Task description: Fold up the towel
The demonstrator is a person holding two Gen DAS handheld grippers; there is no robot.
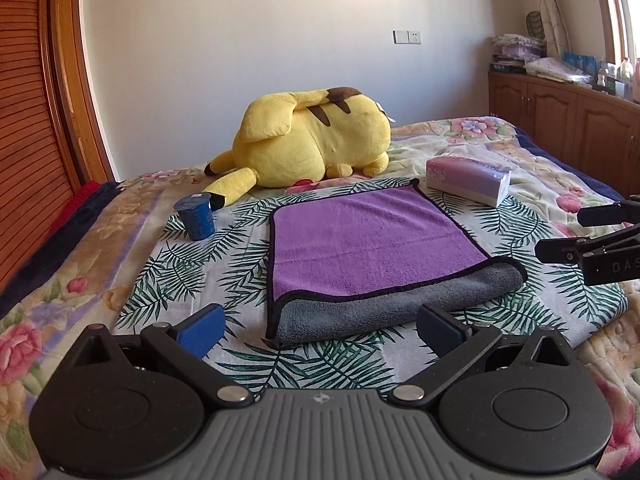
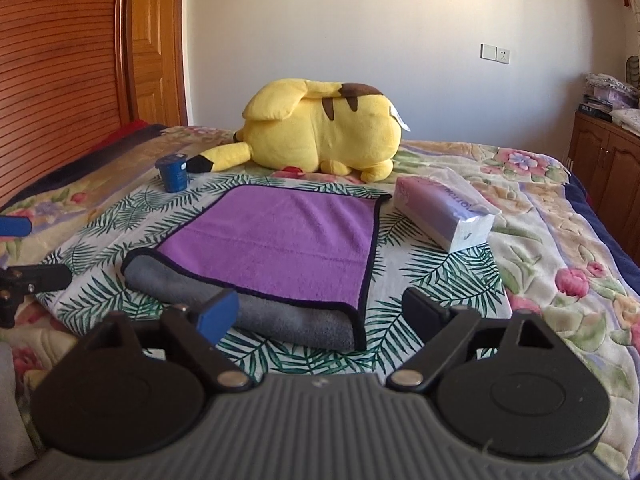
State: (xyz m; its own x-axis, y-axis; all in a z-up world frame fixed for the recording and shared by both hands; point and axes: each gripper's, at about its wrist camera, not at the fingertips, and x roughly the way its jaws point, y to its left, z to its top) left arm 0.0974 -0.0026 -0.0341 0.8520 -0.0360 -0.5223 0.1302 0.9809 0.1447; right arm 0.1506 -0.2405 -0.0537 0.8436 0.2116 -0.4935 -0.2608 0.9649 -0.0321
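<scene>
Now left tool (image 1: 320,330) and right tool (image 2: 320,312) spread wide, empty, near folded towel (image 1: 360,240).

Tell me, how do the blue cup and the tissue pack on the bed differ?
The cup is dark blue and round, narrowing toward its base; the tissue pack is pale pink and lilac and box-shaped. The cup stands upright, while the pack lies flat on its long side. The cup sits left of the towel, the pack to its right. Both rest on the bed, near the towel's far corners, touching nothing else.
</scene>
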